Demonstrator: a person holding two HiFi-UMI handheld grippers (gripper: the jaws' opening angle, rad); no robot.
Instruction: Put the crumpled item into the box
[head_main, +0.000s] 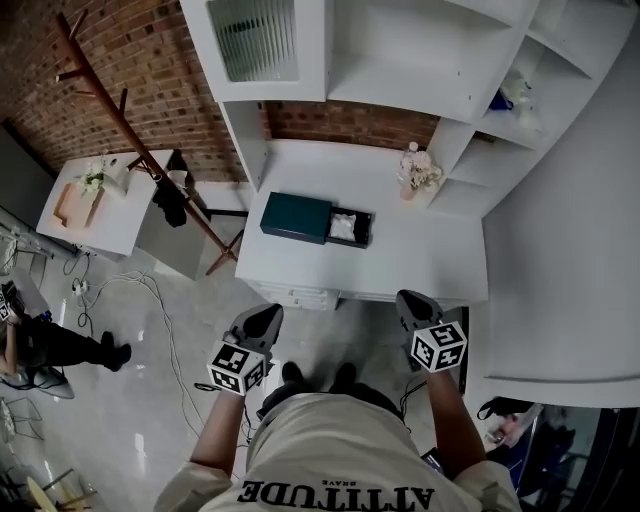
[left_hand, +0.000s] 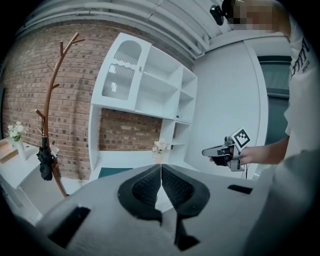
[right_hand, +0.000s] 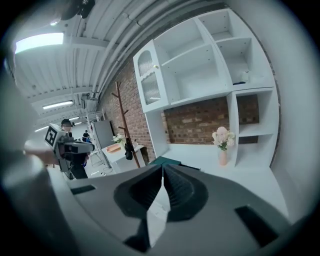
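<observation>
White crumpled item (head_main: 343, 226) is seen in the open tray (head_main: 362, 216) of the teal box (head_main: 296, 217) on the desk (head_main: 420, 265), well ahead of both grippers. Left gripper (head_main: 264, 314) and right gripper (head_main: 411, 302) are closed tight on nothing.

The person holds both arms forward, a gripper in each hand. The left gripper (head_main: 266, 314) points ahead and a little downward, its jaws pressed together with nothing between them. The right gripper (head_main: 408, 300) is held about level with it and well apart from it. It is tilted much the same way, and its jaws are also closed and empty. The left forearm (head_main: 215, 432) and right forearm (head_main: 450, 420) are bare, reaching out from short sleeves.
</observation>
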